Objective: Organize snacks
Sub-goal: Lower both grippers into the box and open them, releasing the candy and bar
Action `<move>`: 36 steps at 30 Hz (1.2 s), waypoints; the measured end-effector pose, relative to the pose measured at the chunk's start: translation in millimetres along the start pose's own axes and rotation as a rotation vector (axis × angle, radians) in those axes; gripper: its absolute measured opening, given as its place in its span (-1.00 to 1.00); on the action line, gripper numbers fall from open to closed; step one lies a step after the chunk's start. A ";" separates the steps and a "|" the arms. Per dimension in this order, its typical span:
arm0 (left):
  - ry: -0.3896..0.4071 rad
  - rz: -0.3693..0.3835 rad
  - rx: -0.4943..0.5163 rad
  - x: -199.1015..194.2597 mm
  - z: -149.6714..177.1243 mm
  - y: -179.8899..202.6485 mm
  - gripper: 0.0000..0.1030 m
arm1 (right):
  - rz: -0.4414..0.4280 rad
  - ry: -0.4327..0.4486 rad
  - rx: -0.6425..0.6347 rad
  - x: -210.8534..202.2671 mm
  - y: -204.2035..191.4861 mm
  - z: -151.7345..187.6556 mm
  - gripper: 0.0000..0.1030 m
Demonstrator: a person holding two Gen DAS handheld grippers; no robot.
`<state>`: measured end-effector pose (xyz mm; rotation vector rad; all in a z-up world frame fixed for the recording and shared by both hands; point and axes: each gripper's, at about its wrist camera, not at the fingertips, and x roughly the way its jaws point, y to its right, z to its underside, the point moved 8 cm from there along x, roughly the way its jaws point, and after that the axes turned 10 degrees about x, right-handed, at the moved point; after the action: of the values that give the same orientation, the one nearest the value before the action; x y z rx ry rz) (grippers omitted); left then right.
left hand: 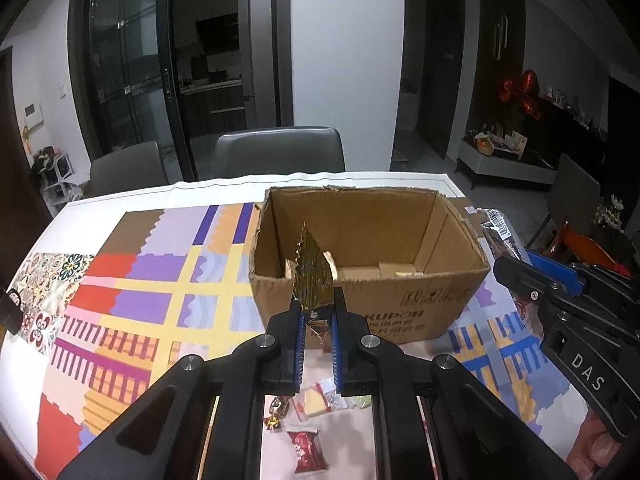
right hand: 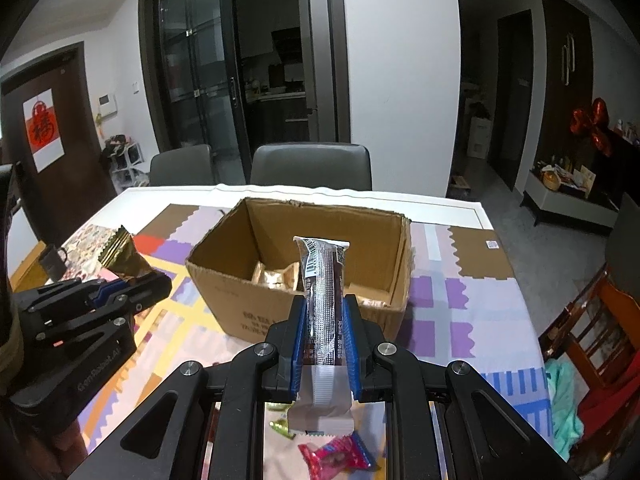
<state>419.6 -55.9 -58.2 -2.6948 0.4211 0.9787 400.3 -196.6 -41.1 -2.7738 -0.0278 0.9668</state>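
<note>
An open cardboard box (left hand: pixel 400 300) (right hand: pixel 240 304) stands on the patterned tablecloth, with gold-wrapped snacks (right hand: pixel 276 278) on its floor. My left gripper (left hand: pixel 318 308) is shut on a gold foil snack packet (left hand: pixel 312 276), held up just before the box's near wall. In the right wrist view that packet (right hand: pixel 124 258) shows at the left in the left gripper (right hand: pixel 154 278). My right gripper (right hand: pixel 325 308) is shut on a long dark snack bar with a barcode (right hand: pixel 322 280), upright in front of the box. Loose candies (left hand: pixel 308 450) (right hand: pixel 340 456) lie on the cloth below both grippers.
Grey chairs (left hand: pixel 280 152) stand behind the table's far edge. A dark mug (right hand: pixel 52 260) sits at the table's left. An orange wooden chair (right hand: pixel 600 340) with a teal cloth stands at the right. The right gripper's body (left hand: pixel 568 320) is close beside the box.
</note>
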 end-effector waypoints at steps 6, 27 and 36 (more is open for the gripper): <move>0.011 0.000 -0.008 9.4 -13.1 -2.1 -0.76 | 0.007 0.012 0.011 6.4 4.9 -14.1 -0.63; 0.010 0.026 -0.002 52.9 -44.1 -6.8 -0.76 | 0.023 0.021 0.020 39.6 8.7 -46.5 -0.63; -0.002 0.032 -0.003 71.6 -50.9 -9.9 -0.76 | 0.016 0.004 0.023 60.3 5.3 -53.2 -0.63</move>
<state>505.2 -76.3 -65.8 -2.6972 0.4640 0.9913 480.2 -206.5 -38.4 -2.7593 0.0063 0.9599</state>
